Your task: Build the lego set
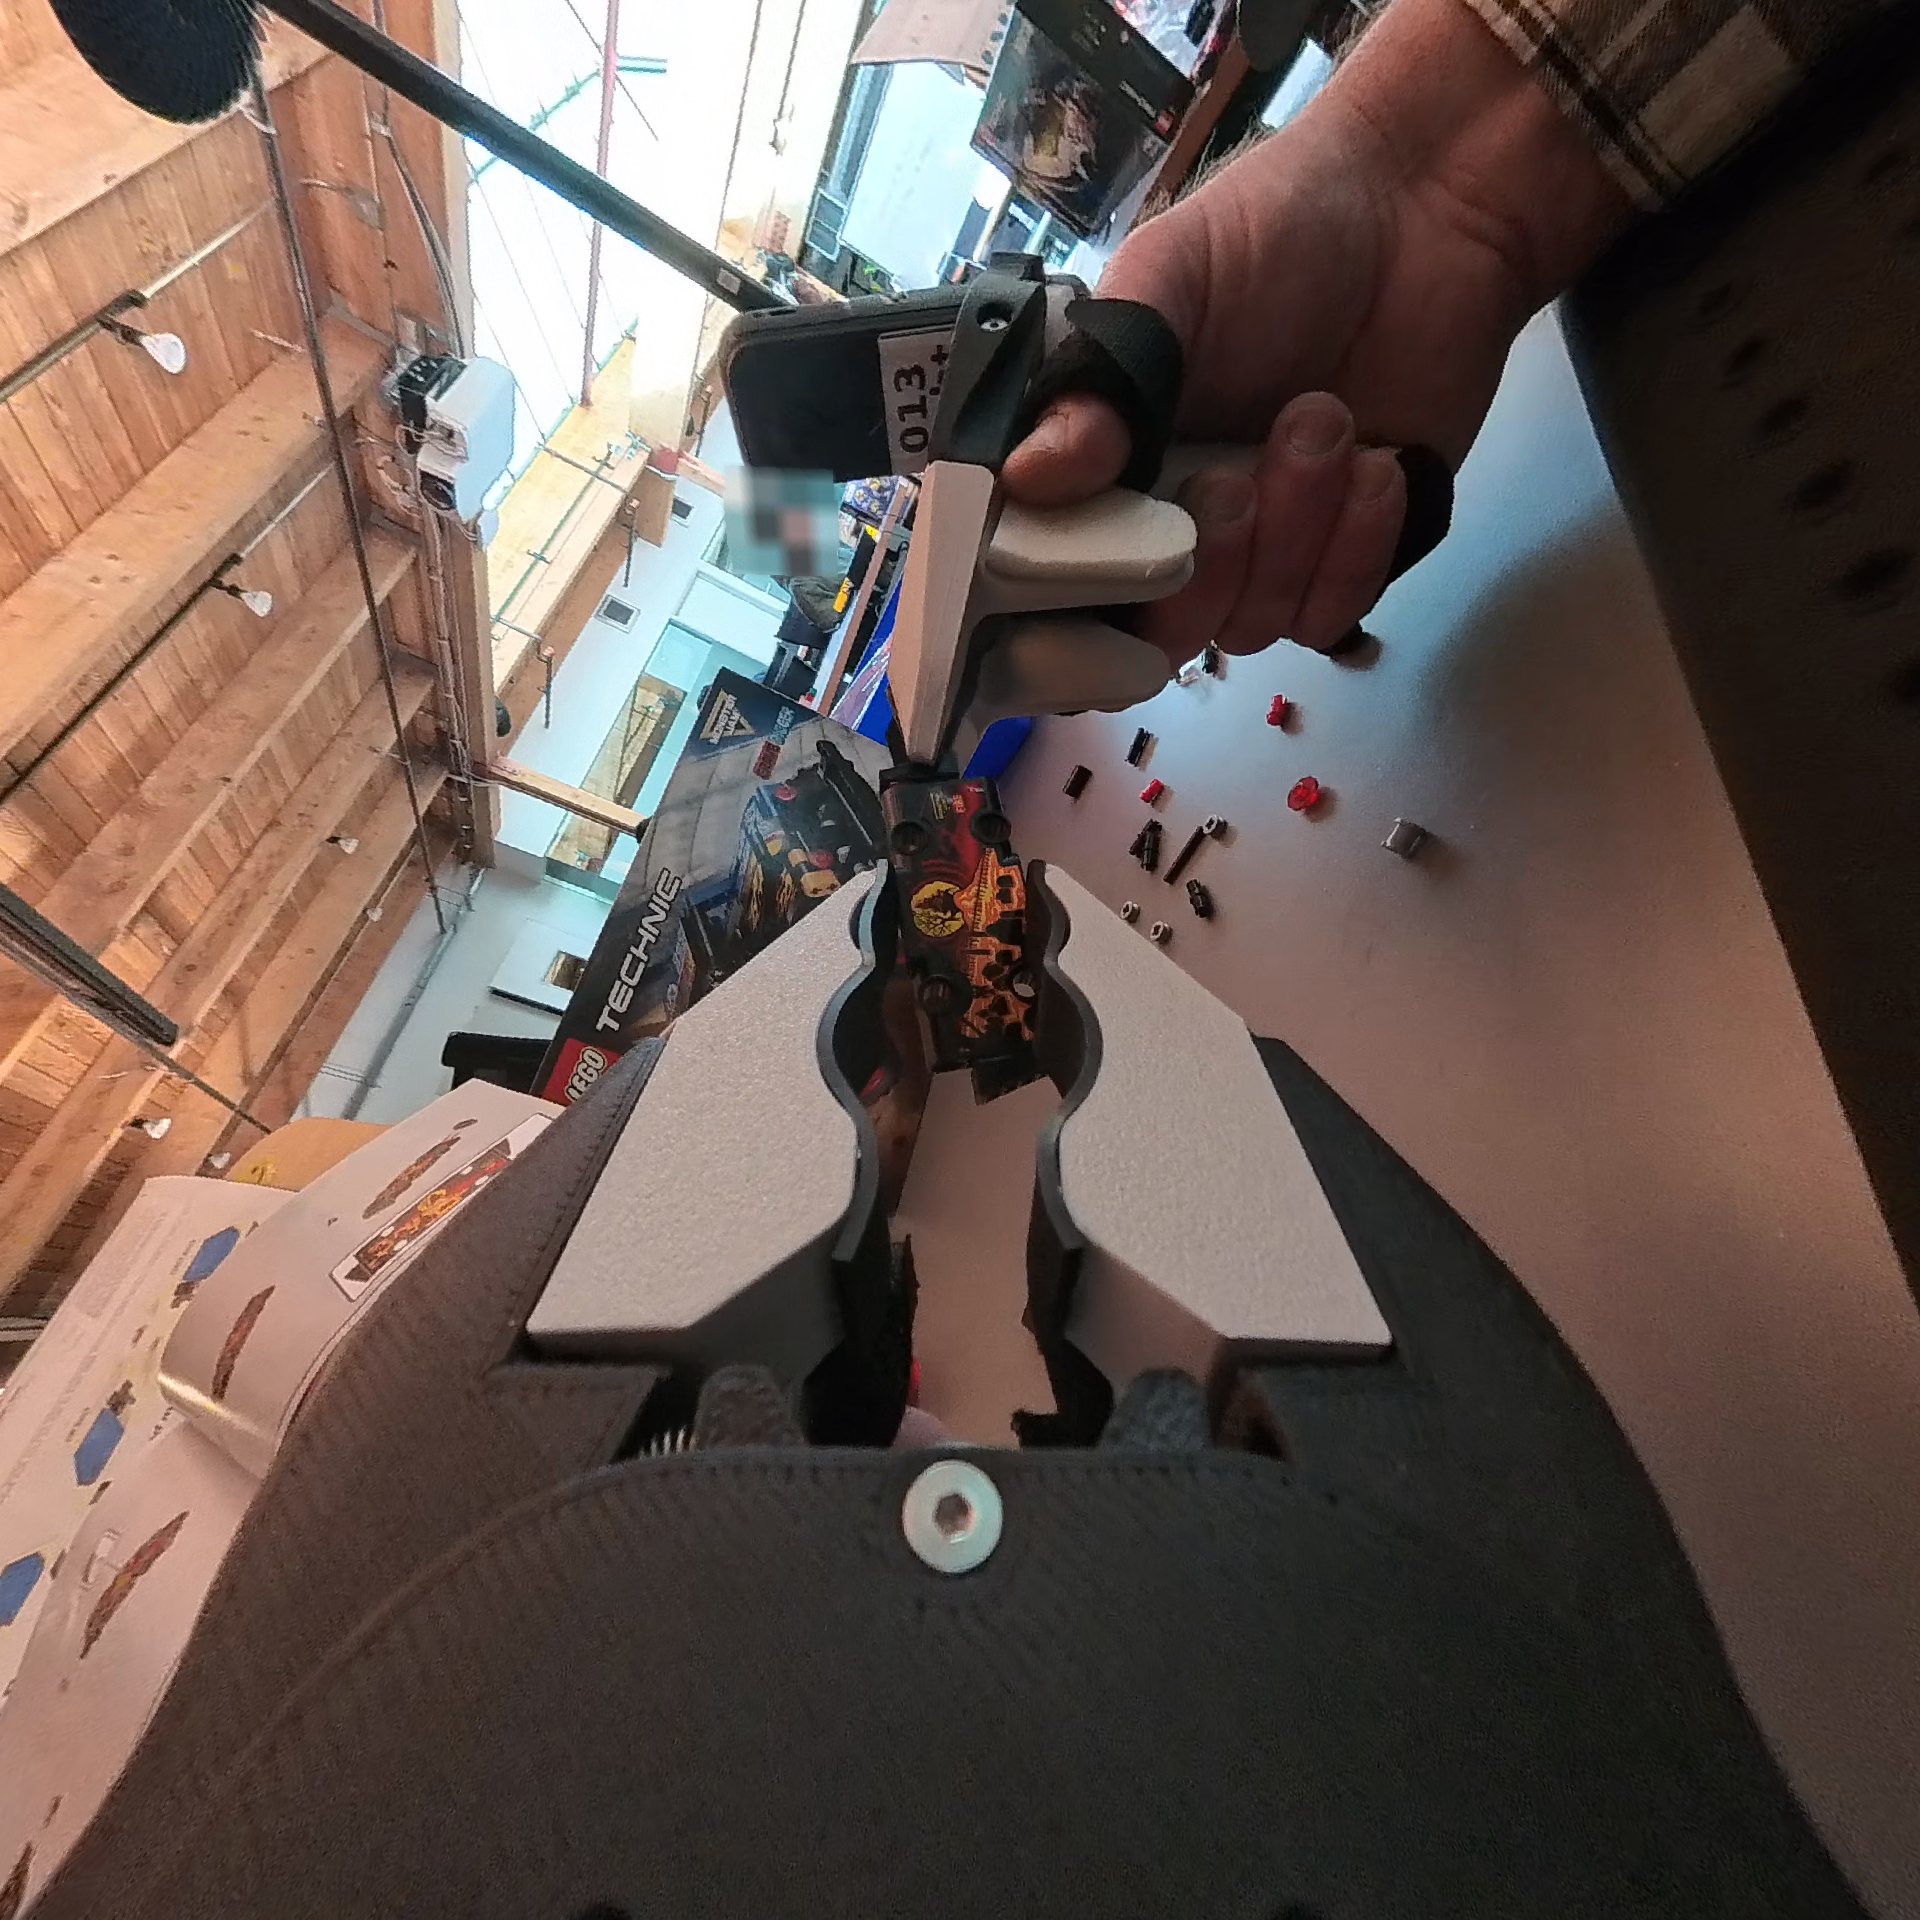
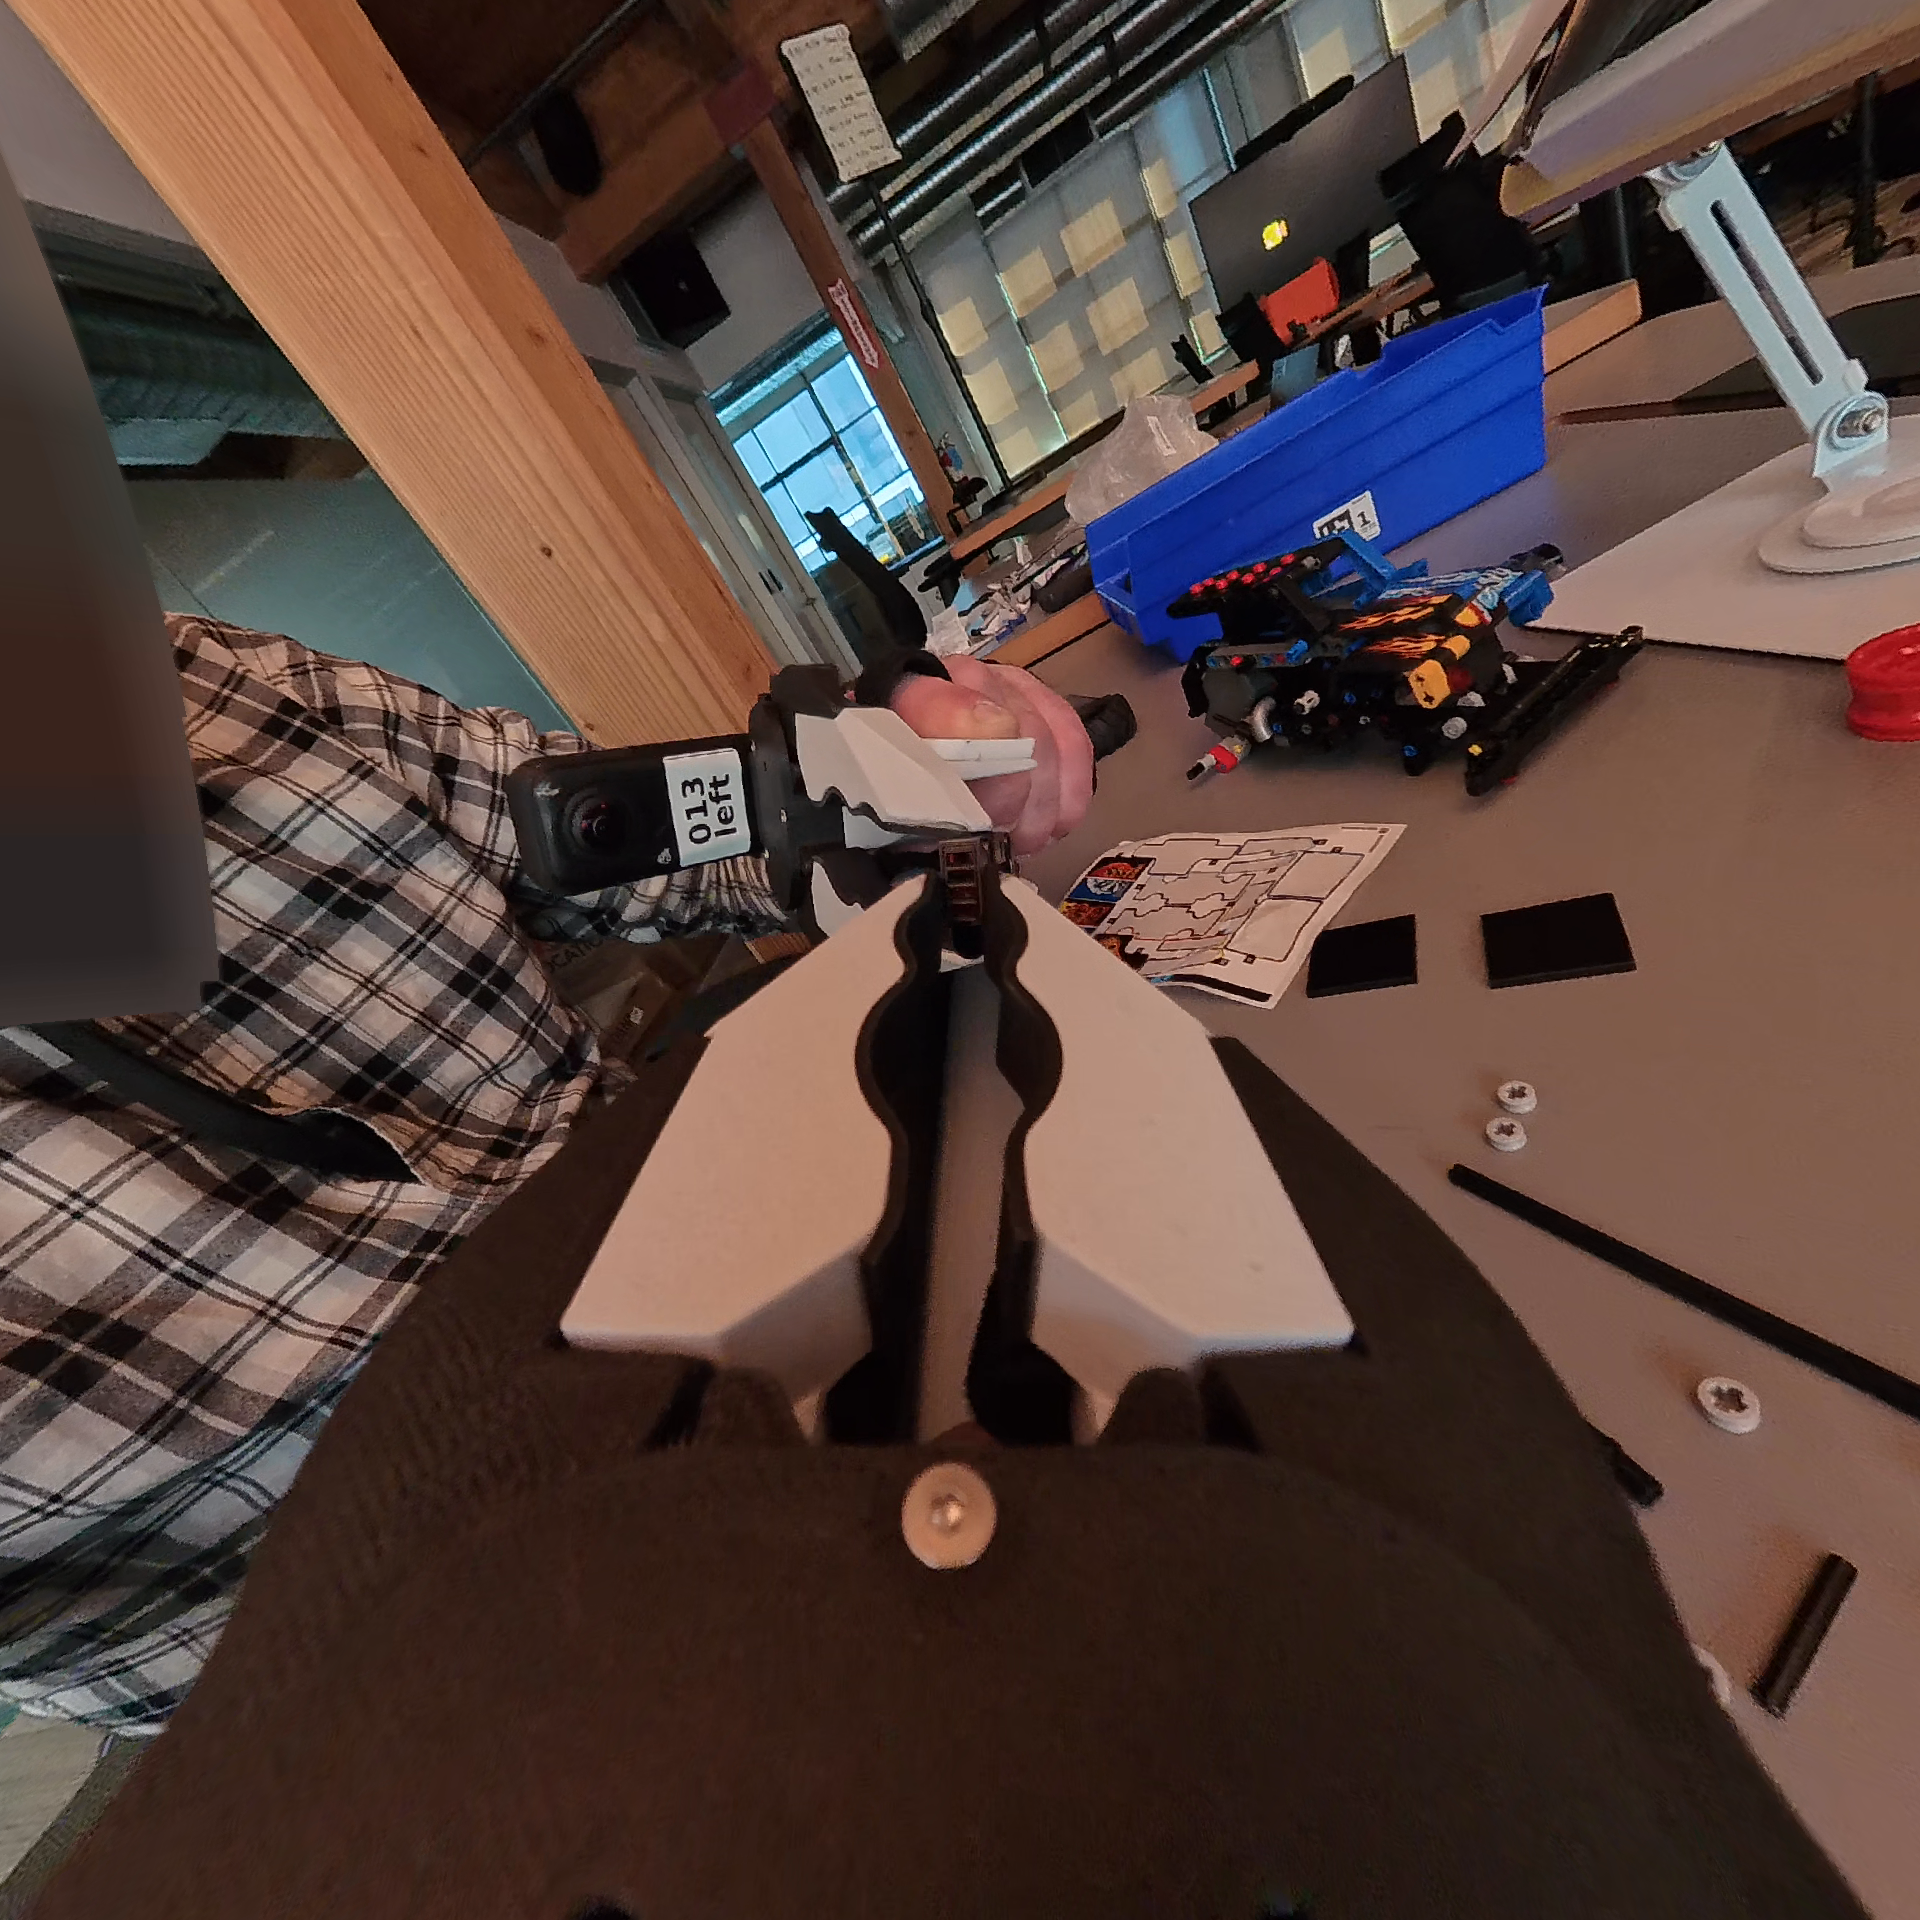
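- Nearest the left wrist camera, the left gripper (image 1: 961, 914) has its white fingers clamped on a black flat Lego panel with a red-and-orange flame sticker (image 1: 961, 925), held up above the grey table (image 1: 1558, 1039).
- At the panel's far end, the right gripper (image 1: 920, 753) is pinched shut on it, or on a small piece there; which one I cannot tell.
- Risk, as I judge it: two opposed grips on one thin panel could twist it loose or scuff the sticker if either hand tilts.
- Counted on the table: one half-built black-and-blue Lego vehicle (image 2: 1371, 665), one blue plastic bin (image 2: 1340, 468), two black square tiles (image 2: 1361, 954), three white round pieces (image 2: 1517, 1096), one sticker sheet (image 2: 1236, 899).
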Demonstrator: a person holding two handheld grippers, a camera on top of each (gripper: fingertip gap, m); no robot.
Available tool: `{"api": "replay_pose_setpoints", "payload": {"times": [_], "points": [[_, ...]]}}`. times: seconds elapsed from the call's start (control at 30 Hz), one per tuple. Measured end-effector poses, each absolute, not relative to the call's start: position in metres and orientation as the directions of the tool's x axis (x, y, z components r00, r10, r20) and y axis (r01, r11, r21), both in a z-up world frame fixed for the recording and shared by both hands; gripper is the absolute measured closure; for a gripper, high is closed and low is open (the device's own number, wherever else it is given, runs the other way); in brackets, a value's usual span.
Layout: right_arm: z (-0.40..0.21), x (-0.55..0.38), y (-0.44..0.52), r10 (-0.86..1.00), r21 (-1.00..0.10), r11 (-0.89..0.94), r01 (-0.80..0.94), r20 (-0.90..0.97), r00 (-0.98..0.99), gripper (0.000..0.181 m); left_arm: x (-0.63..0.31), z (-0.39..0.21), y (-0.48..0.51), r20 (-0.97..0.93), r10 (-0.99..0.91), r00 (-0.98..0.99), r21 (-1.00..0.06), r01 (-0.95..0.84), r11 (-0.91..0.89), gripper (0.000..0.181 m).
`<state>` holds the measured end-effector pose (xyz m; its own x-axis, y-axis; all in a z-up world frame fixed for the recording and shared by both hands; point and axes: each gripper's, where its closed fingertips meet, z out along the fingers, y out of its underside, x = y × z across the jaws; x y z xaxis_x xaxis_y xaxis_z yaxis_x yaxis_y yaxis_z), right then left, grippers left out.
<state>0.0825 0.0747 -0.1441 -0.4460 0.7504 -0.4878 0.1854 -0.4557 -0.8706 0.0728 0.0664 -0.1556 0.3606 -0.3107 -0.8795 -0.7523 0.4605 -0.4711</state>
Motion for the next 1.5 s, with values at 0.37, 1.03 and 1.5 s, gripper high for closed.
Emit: {"api": "replay_pose_setpoints", "payload": {"times": [0.37,1.03,1.5], "points": [[-0.152,0.083,0.075,0.78,-0.882,-0.417,0.222,-0.472,-0.411,0.176,0.073,-0.162,0.068,-0.91,-0.288,0.298,-0.404,-0.792,0.458,0.16],[-0.152,0.082,0.082,0.821,-0.898,-0.396,0.194,-0.441,-0.363,0.175,0.072,-0.162,0.074,-0.906,-0.29,0.309,-0.413,-0.796,0.442,0.159],[-0.153,0.08,0.079,0.845,-0.917,-0.348,0.196,-0.397,-0.358,0.175,0.074,-0.165,0.074,-0.909,-0.291,0.299,-0.405,-0.801,0.442,0.159]]}}
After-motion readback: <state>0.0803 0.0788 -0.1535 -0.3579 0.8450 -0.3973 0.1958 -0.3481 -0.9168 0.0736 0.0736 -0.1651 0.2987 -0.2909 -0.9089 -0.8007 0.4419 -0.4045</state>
